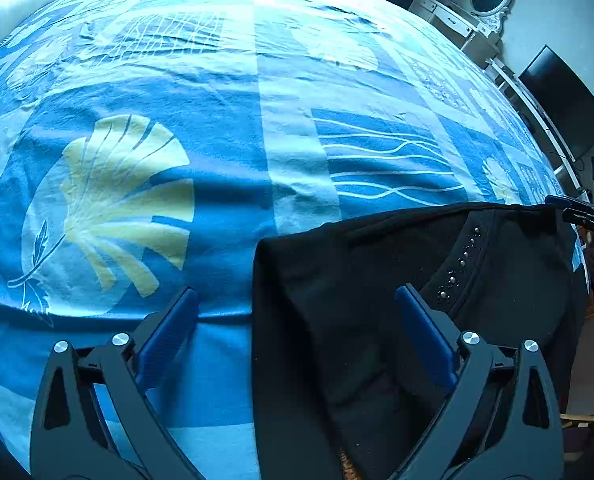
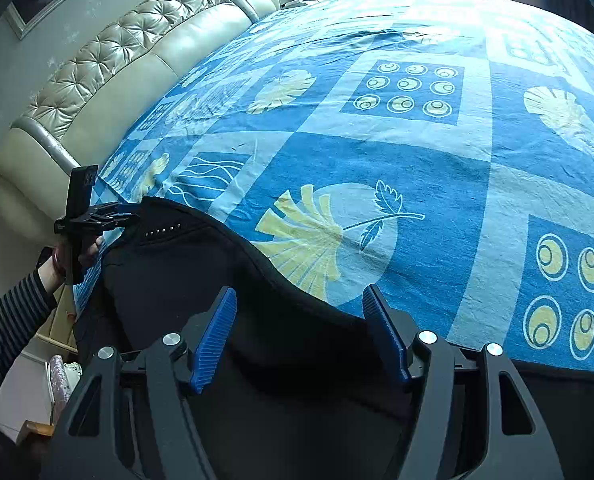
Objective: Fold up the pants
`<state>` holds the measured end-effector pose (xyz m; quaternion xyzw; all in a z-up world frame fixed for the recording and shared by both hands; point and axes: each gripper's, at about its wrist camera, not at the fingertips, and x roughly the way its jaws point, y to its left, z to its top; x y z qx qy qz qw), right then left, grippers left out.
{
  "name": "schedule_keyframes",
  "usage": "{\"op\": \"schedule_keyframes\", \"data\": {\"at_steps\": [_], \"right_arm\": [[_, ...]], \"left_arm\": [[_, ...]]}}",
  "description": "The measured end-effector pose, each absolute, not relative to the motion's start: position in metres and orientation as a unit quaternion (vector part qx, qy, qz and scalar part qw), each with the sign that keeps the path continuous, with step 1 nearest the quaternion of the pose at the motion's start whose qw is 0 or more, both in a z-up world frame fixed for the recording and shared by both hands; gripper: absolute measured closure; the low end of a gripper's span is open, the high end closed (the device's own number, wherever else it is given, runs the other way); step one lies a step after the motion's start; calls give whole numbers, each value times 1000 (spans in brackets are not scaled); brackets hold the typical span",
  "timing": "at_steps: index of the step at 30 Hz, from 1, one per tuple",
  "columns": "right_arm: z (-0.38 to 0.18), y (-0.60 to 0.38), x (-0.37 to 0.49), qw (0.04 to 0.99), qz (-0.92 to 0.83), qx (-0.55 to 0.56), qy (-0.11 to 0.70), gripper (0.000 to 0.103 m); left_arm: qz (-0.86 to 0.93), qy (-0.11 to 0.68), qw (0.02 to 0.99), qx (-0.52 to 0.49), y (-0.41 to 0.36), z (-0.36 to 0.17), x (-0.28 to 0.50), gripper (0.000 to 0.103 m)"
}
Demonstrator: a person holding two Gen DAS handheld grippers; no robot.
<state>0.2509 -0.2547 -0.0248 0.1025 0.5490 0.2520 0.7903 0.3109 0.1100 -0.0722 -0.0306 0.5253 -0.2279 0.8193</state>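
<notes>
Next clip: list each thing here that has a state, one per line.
Pants: lying on the bed, not held in either view.
Left gripper: open, nothing between its fingers.
Right gripper: open, over the pants' edge, gripping nothing.
Bed cover: spread out, lightly wrinkled.

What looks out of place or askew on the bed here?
Nothing stands out. The black pants with a studded trim lie fairly flat on the blue patterned bedspread, one end hanging over the bed's edge; only light wrinkles show in the cover.
</notes>
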Motion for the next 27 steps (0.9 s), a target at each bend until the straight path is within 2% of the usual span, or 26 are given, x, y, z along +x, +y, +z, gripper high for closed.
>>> {"op": "schedule_keyframes", "data": {"at_steps": [1,2,3,4,5,6,7,9,11,20,27], "right_arm": [[-27,-253,253,788,253,101,552,38],[-29,-250,254,785,255,96,556,38],[-31,-246,255,782,256,87,561,38],[-33,-242,254,781,257,74,565,38],[-34,-236,254,779,257,60,569,38],[-37,-230,254,776,253,43,576,52],[-41,-226,255,770,246,25,588,73],[-43,-216,252,767,240,-8,594,86],[-31,-210,245,783,230,-31,577,89],[49,-187,150,865,181,-120,453,90],[39,-157,45,877,149,-185,417,90]], "left_arm": [[-226,522,822,-34,109,-71,312,27],[-218,522,824,-38,111,-71,314,38],[-212,525,823,-44,112,-72,316,48],[-216,528,820,-52,113,-72,318,53],[-222,531,815,-62,114,-72,319,67],[-224,535,811,-70,116,-72,320,69],[-227,536,810,-74,116,-71,320,71],[-230,536,809,-72,114,-69,319,92],[-236,524,815,-77,114,-59,315,98],[-287,450,840,-99,121,9,247,99],[-286,427,844,-153,150,18,159,99]]}}
